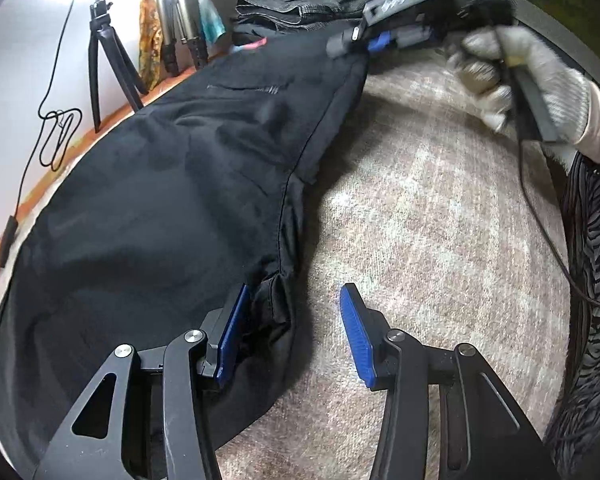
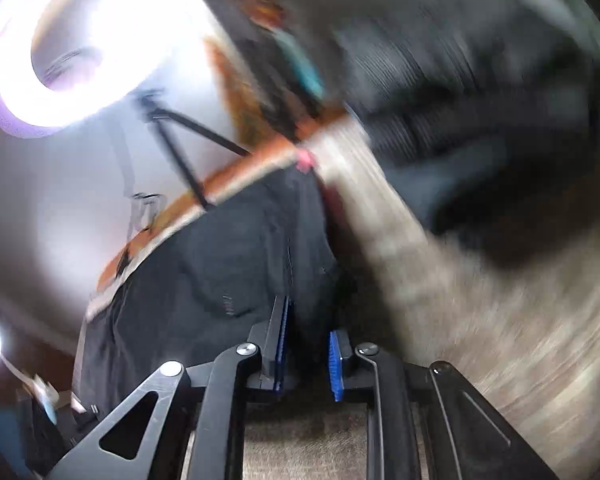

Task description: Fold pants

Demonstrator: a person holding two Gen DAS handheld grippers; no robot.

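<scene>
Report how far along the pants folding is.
Done: the black pants lie lengthwise on the beige cover, seemingly leg on leg. In hand: the right tool pinches fabric at one end; the left tool straddles the other end's edge, open. Left: no crosswise fold shows yet.

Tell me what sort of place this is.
Probably a home room set up for filming: a black tripod on the floor, a bright ring light, and black pants spread on a beige woven cover, seemingly a bed.
</scene>
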